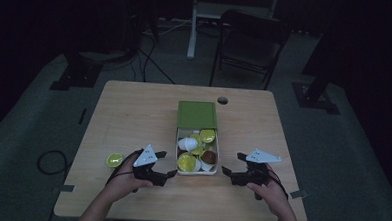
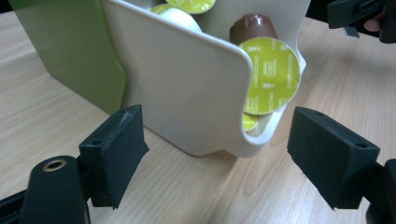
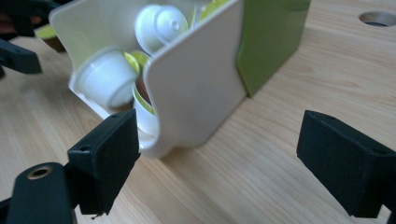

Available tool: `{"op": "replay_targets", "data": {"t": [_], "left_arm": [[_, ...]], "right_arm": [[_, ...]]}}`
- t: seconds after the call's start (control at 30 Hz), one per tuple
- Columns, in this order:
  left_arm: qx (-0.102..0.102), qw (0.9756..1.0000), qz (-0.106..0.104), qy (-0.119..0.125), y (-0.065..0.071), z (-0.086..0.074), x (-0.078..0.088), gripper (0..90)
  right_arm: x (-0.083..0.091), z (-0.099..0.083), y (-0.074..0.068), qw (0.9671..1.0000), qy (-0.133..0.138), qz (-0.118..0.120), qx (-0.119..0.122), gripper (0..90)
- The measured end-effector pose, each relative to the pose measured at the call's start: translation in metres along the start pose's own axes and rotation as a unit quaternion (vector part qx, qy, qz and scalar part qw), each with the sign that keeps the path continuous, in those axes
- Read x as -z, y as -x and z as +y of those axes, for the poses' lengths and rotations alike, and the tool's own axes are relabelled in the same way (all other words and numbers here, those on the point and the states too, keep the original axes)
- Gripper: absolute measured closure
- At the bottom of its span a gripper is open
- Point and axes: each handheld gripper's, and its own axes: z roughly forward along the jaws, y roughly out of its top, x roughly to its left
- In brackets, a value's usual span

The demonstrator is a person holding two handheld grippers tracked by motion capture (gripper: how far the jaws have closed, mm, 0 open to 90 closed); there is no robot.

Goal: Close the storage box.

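Observation:
A green box sleeve (image 1: 197,115) lies mid-table with its white tray (image 1: 217,156) slid out toward me, holding several coffee capsules, most with yellow-green lids. My left gripper (image 1: 166,164) is open just left of the tray's near corner. In the left gripper view the gripper (image 2: 219,154) faces the tray wall (image 2: 187,93), a yellow-lidded capsule (image 2: 271,77) and a brown capsule (image 2: 254,25), and its pads touch nothing. My right gripper (image 1: 232,163) is open just right of the tray. In the right gripper view the gripper (image 3: 224,161) faces the tray wall (image 3: 201,84) and white capsules (image 3: 107,79).
One loose yellow-lidded capsule (image 1: 115,160) lies on the table left of my left hand. A round cable hole (image 1: 222,100) sits behind the box. A folding chair (image 1: 249,40) and stand legs are on the dark floor beyond the table.

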Motion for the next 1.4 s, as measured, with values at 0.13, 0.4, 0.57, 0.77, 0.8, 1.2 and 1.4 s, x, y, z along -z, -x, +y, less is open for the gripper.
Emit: {"op": "replay_targets", "data": {"t": [0.13,0.4,0.57,0.77,0.8,1.2,1.4], "left_arm": [[-0.006,1.0000,0.006,0.000,-0.001,0.003,-0.001,19.4],[0.000,0.9998,0.015,0.012,-0.006,0.009,-0.005,19.5],[0.002,0.9998,0.018,0.013,-0.009,0.009,-0.008,19.5],[0.002,0.9997,0.020,0.010,-0.010,0.009,-0.011,19.5],[0.002,0.9997,0.023,0.011,-0.010,0.009,-0.012,19.5],[0.000,0.9994,0.032,0.011,-0.012,0.011,-0.013,19.4],[-0.001,0.9995,0.031,0.009,-0.013,0.012,-0.014,19.4]], "right_arm": [[-0.005,0.003,-0.003,0.9999,0.002,0.013,0.004,12.8],[-0.014,0.007,0.000,0.9996,0.008,0.025,-0.009,12.8],[-0.018,0.009,0.002,0.9996,0.003,0.026,-0.006,12.8],[-0.023,0.007,0.005,0.9997,-0.004,0.024,-0.007,13.8],[-0.024,0.007,0.005,0.9997,-0.004,0.023,-0.009,13.8],[-0.027,0.007,0.008,0.9997,-0.002,0.023,-0.011,12.7],[-0.027,0.008,0.009,0.9998,-0.004,0.018,-0.009,12.6]]}}
